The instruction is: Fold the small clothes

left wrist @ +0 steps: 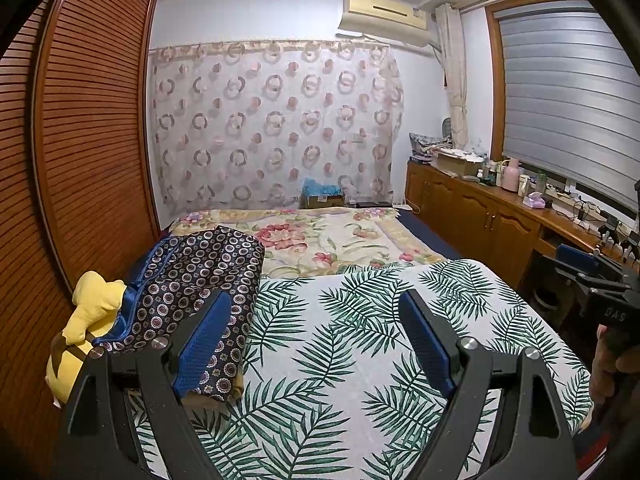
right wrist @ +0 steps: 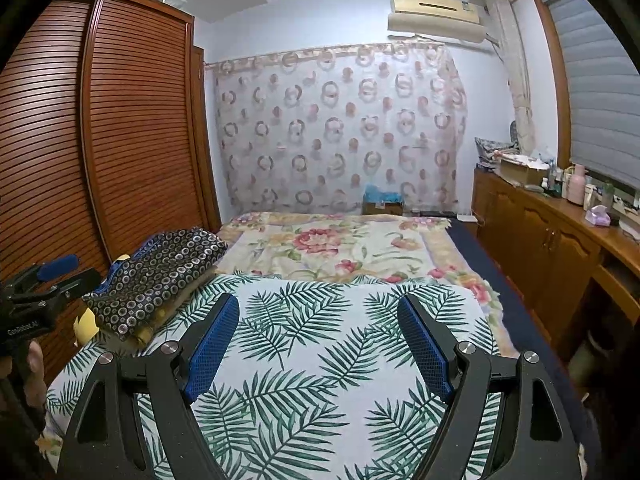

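Observation:
A folded dark garment with small ring patterns [left wrist: 200,280] lies at the left edge of the bed on the palm-leaf sheet [left wrist: 340,340], with a blue satin piece [left wrist: 160,264] beside it. A yellow garment [left wrist: 90,312] sits further left. My left gripper [left wrist: 316,300] hovers open over the sheet, its left finger in front of the dark garment, nothing between the pads. My right gripper [right wrist: 318,304] is open above bare sheet [right wrist: 312,360], right of the dark garment [right wrist: 156,276]. Each gripper shows at the edge of the other's view: the right gripper [left wrist: 580,256] and the left gripper [right wrist: 52,272].
A floral blanket [left wrist: 320,240] covers the far half of the bed. A slatted wooden wardrobe [left wrist: 88,140] stands close on the left. A wooden cabinet [left wrist: 500,212] with bottles and boxes runs along the right under a window blind. A patterned curtain [left wrist: 276,124] hangs on the back wall.

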`<state>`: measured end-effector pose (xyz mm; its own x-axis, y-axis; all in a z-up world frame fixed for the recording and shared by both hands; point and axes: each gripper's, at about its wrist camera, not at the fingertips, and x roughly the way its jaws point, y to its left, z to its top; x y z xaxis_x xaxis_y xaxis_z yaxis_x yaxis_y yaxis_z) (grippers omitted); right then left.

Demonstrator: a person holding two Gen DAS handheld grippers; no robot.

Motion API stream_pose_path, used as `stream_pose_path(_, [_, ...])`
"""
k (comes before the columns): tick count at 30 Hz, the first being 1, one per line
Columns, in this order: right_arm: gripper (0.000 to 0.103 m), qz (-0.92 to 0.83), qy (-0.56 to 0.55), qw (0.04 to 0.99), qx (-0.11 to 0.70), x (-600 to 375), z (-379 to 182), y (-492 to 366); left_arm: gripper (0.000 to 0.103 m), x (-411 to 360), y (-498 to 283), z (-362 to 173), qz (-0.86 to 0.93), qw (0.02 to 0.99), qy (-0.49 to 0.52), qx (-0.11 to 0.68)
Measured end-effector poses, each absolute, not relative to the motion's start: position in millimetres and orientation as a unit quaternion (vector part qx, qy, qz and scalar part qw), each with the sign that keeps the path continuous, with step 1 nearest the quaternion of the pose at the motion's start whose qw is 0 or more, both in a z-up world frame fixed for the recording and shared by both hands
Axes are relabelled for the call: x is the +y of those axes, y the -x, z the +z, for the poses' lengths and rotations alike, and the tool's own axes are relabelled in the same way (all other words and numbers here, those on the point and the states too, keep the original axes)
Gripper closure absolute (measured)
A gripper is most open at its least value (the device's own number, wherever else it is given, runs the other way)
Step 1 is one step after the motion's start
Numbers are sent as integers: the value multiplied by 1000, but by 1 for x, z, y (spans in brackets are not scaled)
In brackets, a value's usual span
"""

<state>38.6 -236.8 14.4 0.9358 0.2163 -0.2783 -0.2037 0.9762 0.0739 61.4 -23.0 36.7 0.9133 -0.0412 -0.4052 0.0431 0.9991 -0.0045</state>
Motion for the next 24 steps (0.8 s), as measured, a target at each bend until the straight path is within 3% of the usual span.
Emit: stream_pose_path(24, [20,109,-22,983,145,-246,19,-38,17,-22,-61,37,-21,978,-2,206])
